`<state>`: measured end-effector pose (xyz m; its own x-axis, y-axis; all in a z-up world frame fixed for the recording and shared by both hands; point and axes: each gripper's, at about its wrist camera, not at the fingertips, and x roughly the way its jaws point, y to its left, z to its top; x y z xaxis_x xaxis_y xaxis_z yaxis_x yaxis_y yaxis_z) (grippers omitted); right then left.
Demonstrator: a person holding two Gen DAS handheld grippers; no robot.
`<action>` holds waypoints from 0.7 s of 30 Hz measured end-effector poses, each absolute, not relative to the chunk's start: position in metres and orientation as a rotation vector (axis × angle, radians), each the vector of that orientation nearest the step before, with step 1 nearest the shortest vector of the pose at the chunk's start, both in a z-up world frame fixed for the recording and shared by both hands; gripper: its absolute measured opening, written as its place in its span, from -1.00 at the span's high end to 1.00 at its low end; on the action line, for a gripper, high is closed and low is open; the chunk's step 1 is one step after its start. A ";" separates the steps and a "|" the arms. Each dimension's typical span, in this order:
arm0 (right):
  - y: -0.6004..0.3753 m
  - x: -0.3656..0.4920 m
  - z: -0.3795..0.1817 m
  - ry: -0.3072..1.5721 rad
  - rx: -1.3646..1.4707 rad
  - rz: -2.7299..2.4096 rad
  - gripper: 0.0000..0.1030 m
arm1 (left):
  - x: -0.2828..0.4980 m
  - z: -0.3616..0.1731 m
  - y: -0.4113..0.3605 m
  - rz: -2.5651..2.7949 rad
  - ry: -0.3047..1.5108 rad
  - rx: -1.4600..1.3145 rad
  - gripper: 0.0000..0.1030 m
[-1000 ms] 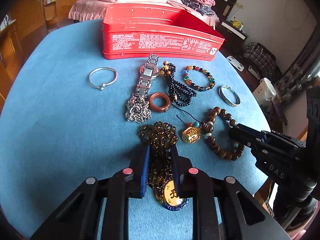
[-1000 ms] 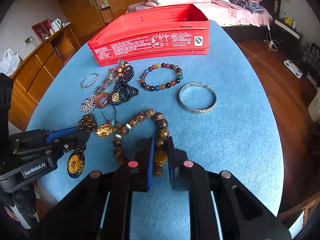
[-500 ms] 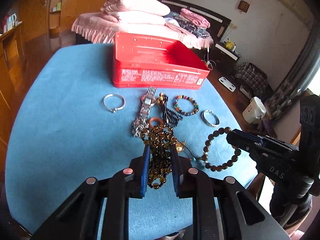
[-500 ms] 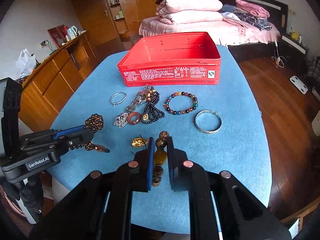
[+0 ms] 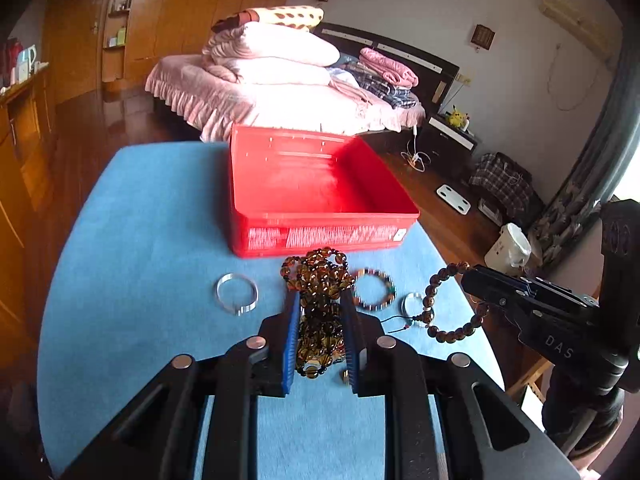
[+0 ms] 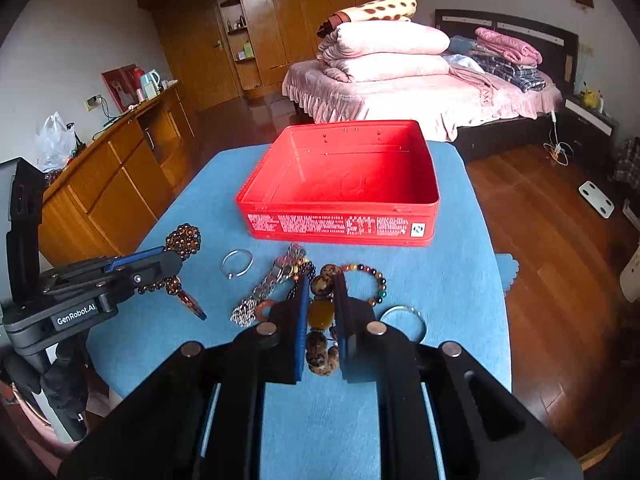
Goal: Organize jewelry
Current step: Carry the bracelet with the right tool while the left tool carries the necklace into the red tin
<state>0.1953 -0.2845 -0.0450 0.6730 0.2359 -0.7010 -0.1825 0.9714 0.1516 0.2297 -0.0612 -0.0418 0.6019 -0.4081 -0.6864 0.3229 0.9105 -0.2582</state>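
Hanging clamped in the left gripper, amber beads; the right gripper pinches a brown bracelet. Watch seen only from right. Red tin sits open on blue table; bed behind.

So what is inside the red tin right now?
The red tin shows only bare red floor and walls; no jewelry in it. The strip just behind its near wall is hidden.
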 end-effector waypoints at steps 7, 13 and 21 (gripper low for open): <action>-0.289 0.240 -0.013 0.728 0.059 0.250 0.78 | 0.280 -0.017 -0.074 -0.423 0.768 -0.123 0.61; -0.290 0.290 0.000 0.696 0.064 0.259 0.78 | 0.333 -0.020 -0.091 -0.404 0.770 -0.106 0.61; -0.285 0.351 -0.030 0.739 0.059 0.239 0.78 | 0.385 -0.051 -0.109 -0.357 0.827 -0.084 0.61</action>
<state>0.3510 -0.2848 -0.0303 0.7131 0.2366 -0.6600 -0.1950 0.9711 0.1375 0.3853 -0.1089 -0.0511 0.6214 -0.3428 -0.7045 0.2782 0.9371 -0.2106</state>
